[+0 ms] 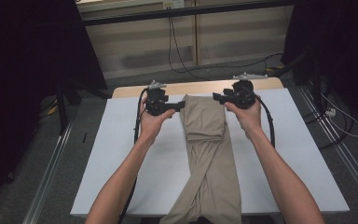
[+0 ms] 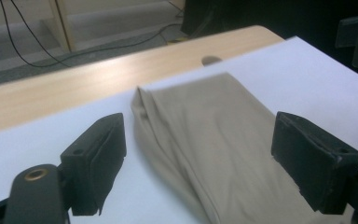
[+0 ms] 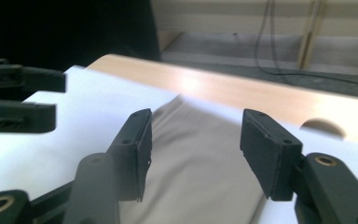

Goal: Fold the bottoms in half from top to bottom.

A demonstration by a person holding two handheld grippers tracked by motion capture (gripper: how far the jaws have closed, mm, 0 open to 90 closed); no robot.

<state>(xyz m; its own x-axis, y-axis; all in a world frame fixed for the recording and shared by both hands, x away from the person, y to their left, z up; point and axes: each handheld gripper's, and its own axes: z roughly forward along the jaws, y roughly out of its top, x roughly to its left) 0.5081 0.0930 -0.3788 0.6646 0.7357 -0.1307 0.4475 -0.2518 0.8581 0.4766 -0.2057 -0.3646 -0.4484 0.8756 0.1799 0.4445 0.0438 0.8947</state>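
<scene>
Garment: long tan fabric trousers (image 1: 208, 154), folded lengthwise with the far end doubled back, are lying along the middle of the white-covered worktop (image 1: 121, 154), between the two hand-held grippers.
Left hand-held gripper: black left hand-held gripper (image 1: 181, 106) is sitting just beside the folded end's left edge; in the left gripper view (image 2: 198, 158) its jaws are standing wide apart, gripping nothing, with the cloth (image 2: 214, 140) lying ahead and below between them.
Right hand-held gripper: black right hand-held gripper (image 1: 217, 98) is sitting at the fold's far right corner; in the right gripper view (image 3: 196, 149) its jaws are standing partly open and empty over the cloth (image 3: 191, 172).
Far edge: bare pale wooden strip (image 1: 191, 87) is showing beyond both hand-held grippers.
</scene>
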